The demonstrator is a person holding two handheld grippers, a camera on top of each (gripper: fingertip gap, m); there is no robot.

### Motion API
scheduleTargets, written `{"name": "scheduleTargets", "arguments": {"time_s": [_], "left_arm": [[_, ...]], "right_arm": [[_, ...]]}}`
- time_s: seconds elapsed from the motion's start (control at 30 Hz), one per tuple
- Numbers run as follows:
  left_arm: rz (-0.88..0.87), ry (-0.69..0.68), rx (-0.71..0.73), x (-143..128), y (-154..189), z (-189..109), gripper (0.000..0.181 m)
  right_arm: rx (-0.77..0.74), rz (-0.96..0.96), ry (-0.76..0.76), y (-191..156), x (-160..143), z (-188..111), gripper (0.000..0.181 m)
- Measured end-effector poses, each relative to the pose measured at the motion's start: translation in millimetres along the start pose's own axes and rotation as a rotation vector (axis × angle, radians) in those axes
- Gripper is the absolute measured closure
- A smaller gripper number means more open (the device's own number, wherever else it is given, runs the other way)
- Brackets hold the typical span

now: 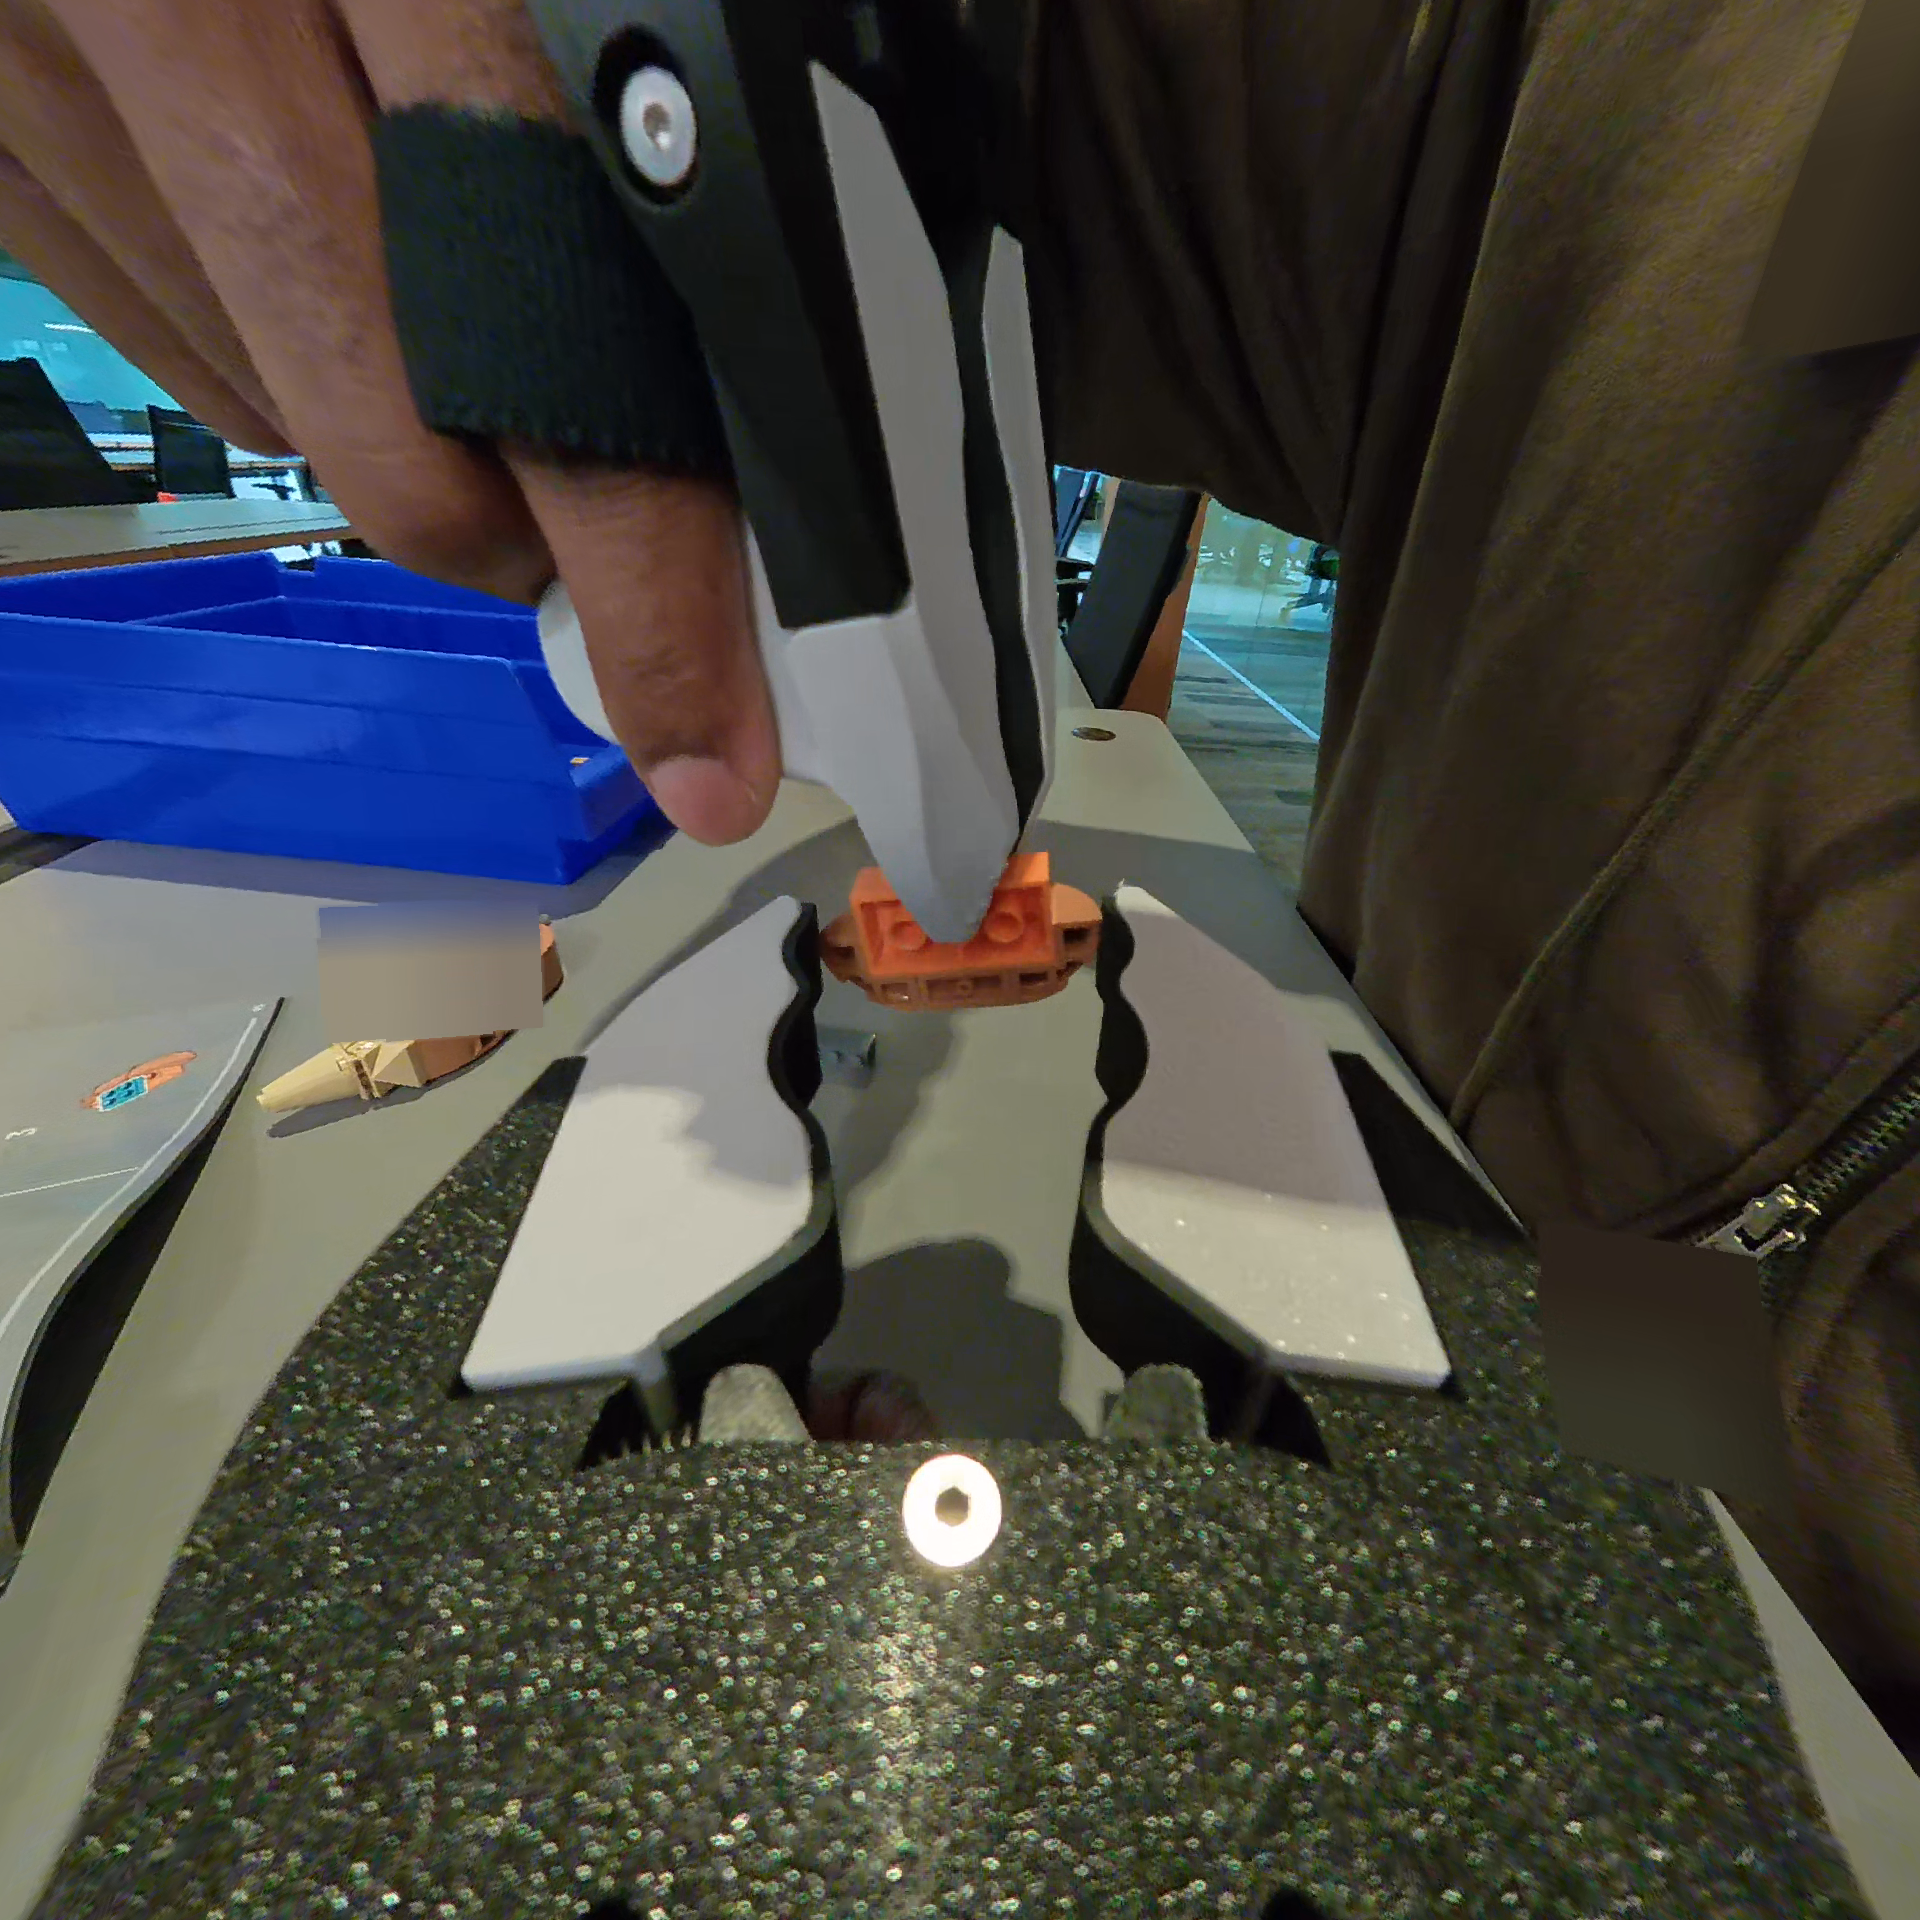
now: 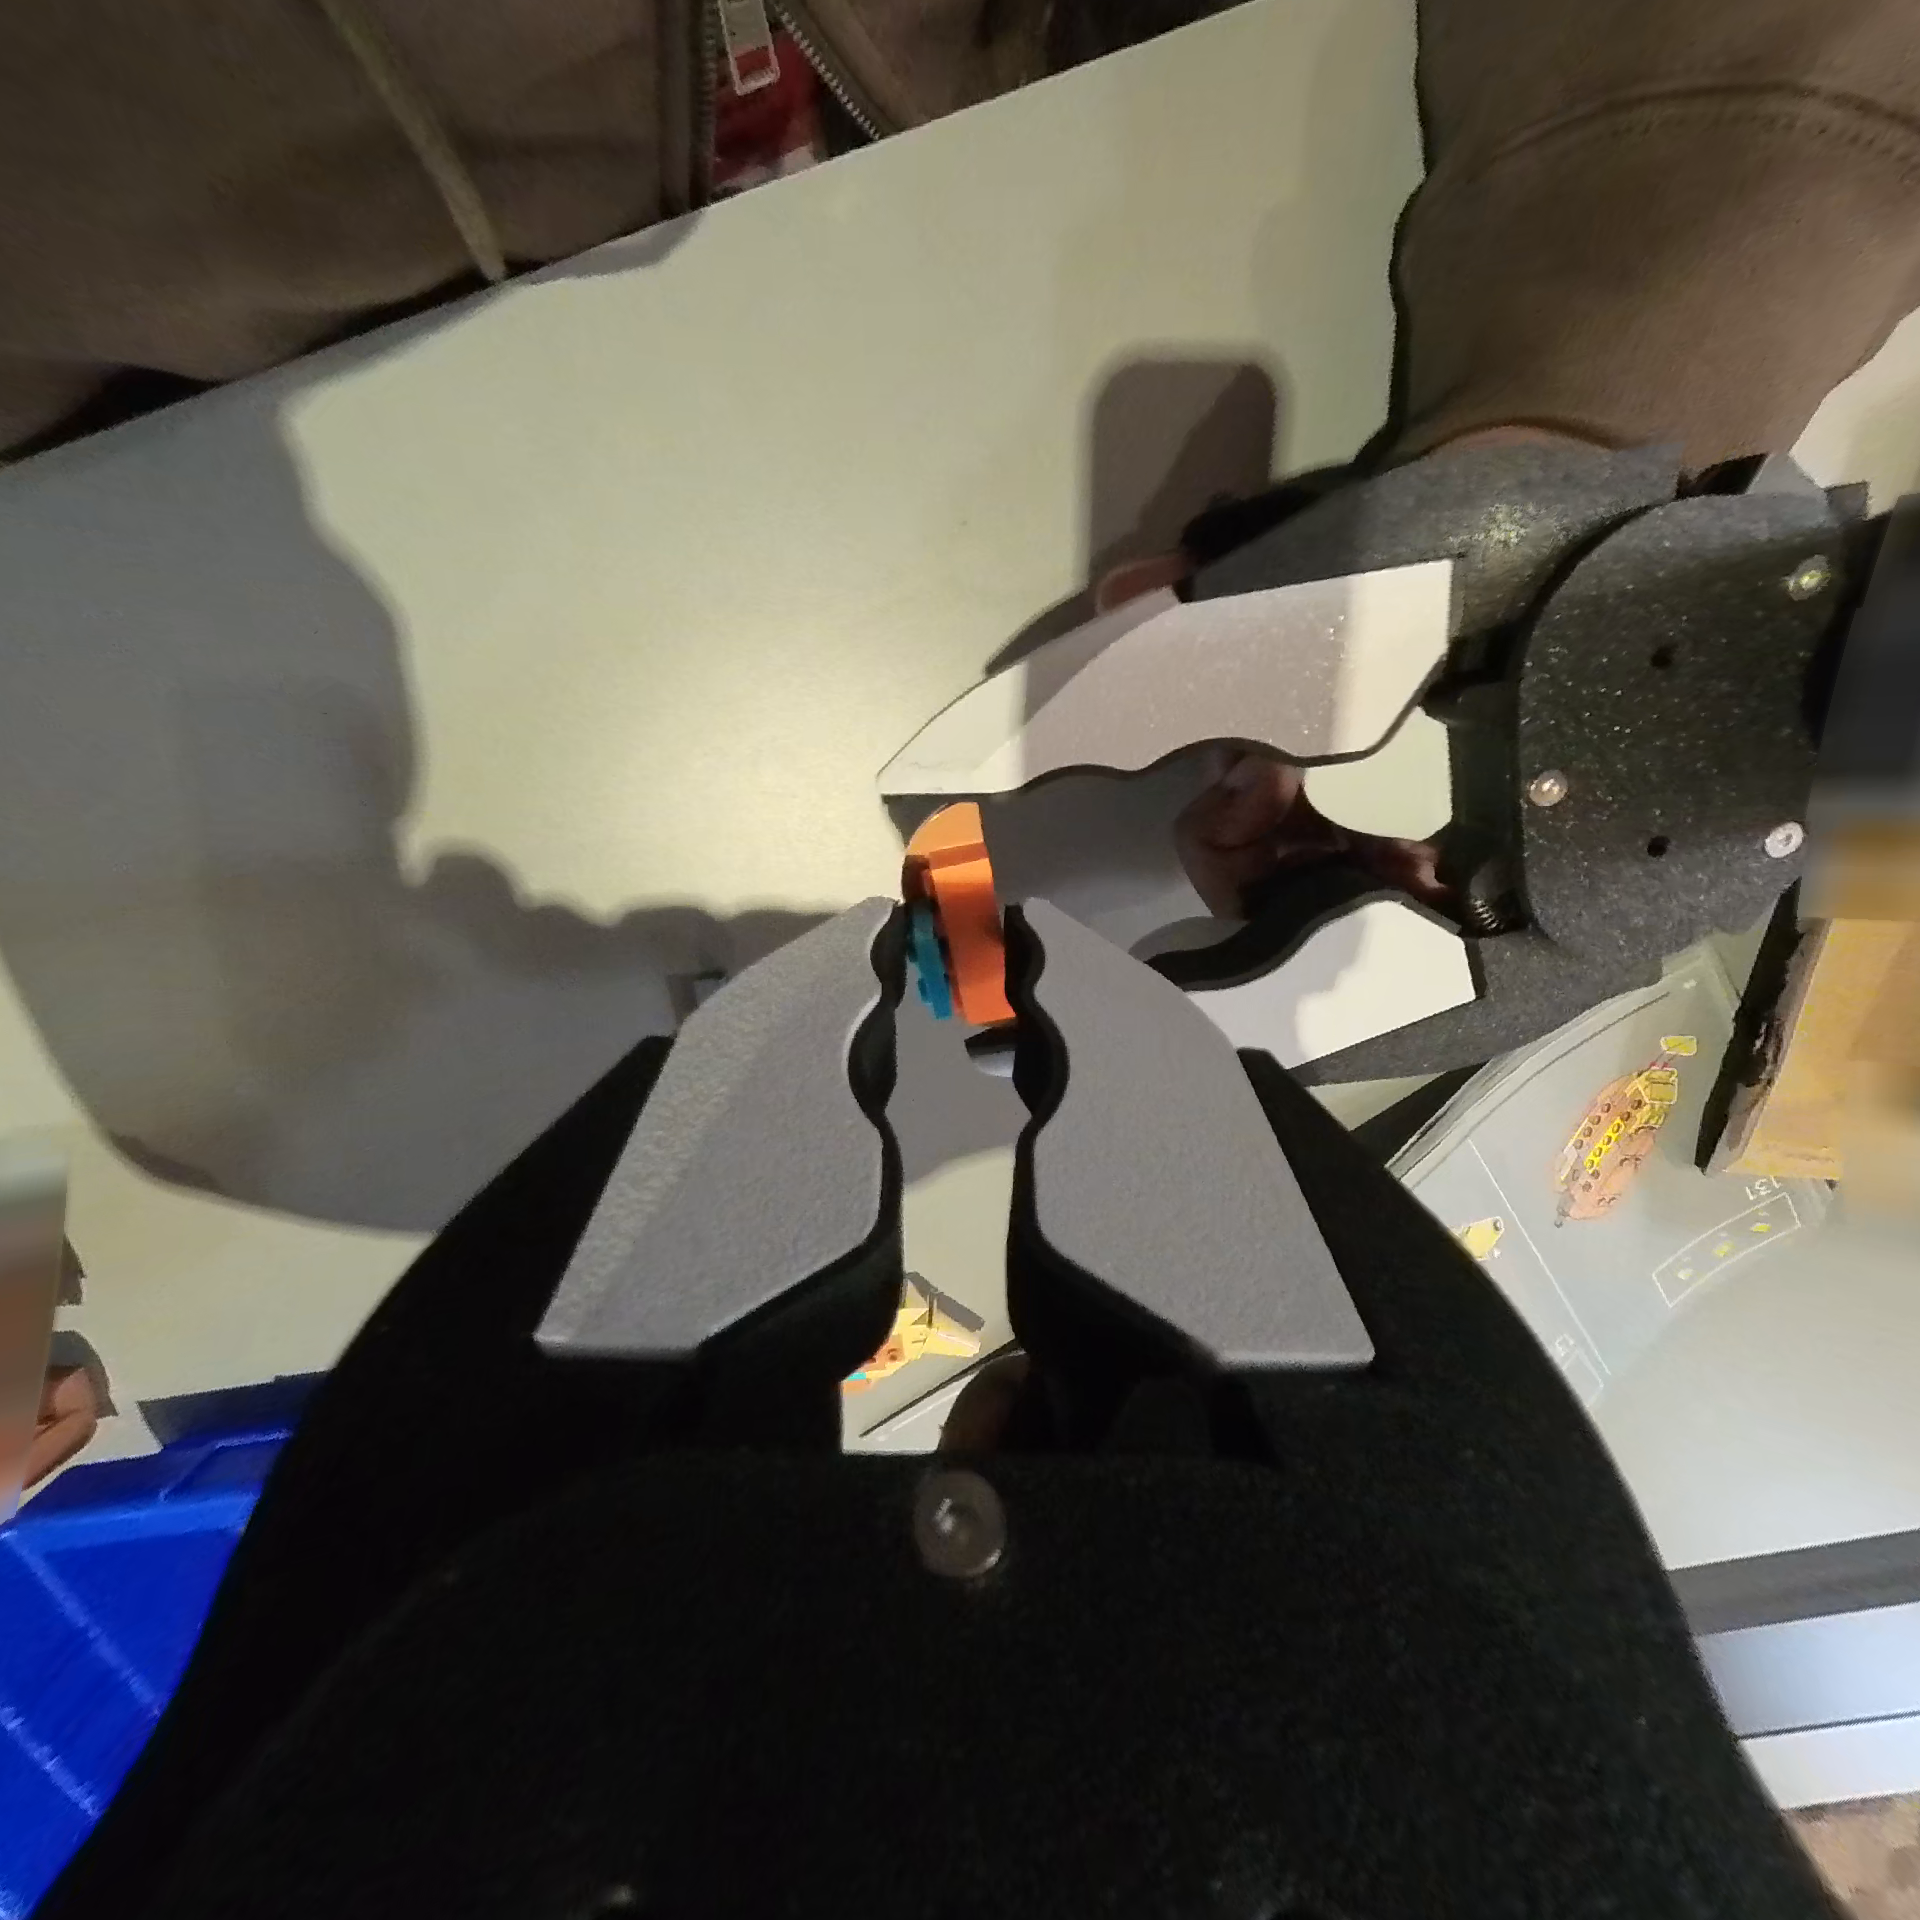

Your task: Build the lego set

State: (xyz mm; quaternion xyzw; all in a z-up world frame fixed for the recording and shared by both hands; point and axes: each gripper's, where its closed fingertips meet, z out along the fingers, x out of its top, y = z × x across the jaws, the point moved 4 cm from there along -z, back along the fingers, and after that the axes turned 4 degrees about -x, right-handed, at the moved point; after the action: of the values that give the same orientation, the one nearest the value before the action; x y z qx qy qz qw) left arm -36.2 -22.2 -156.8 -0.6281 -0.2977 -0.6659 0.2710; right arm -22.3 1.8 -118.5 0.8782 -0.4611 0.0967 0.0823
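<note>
An orange lego assembly (image 1: 951, 961) hangs just above the grey table (image 1: 260, 935), at the tips of both grippers. My left gripper (image 1: 958, 912) is shut on its two ends. My right gripper (image 1: 951, 894) comes down from above, nearly closed, its tips on the studded top. In the right wrist view my right gripper (image 2: 954, 920) clamps the orange block (image 2: 971, 956) and the teal plate (image 2: 925, 966) on its side. The left gripper (image 2: 977, 862) enters from the right and holds the rounded orange part (image 2: 940, 831).
A blue bin (image 1: 260, 707) stands at the back left. A tan and brown lego sub-build (image 1: 384, 1060) lies beside the instruction booklet (image 1: 104, 1122). A small grey piece (image 1: 847, 1055) lies under the assembly. The person's jacket (image 1: 1610, 623) is close on the right. My two grippers' fingertips are within a few centimetres of each other.
</note>
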Motion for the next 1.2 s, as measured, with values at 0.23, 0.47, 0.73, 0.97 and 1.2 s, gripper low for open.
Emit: {"name": "scheduleTargets", "arguments": {"time_s": [0.23,0.47,0.73,0.97,1.2], "left_arm": [[-0.007,0.000,-0.016,-0.2,1.2,-0.3,0.130],[-0.008,-0.001,-0.041,-0.5,4.0,0.6,0.129],[-0.015,0.009,-0.047,0.3,4.5,-0.7,0.129],[-0.036,-0.005,-0.067,-1.1,5.4,1.3,0.130],[-0.044,-0.015,-0.074,-2.2,6.3,3.6,0.129]], "right_arm": [[-0.016,-0.020,0.005,-0.1,1.6,0.8,0.165],[-0.008,-0.046,0.013,-1.4,4.7,1.4,0.166],[-0.035,-0.004,0.036,-1.3,5.1,0.6,0.165],[-0.082,0.041,0.056,-6.3,-0.4,6.1,0.164],[-0.098,0.025,0.041,-8.9,-1.2,10.2,0.162]]}}
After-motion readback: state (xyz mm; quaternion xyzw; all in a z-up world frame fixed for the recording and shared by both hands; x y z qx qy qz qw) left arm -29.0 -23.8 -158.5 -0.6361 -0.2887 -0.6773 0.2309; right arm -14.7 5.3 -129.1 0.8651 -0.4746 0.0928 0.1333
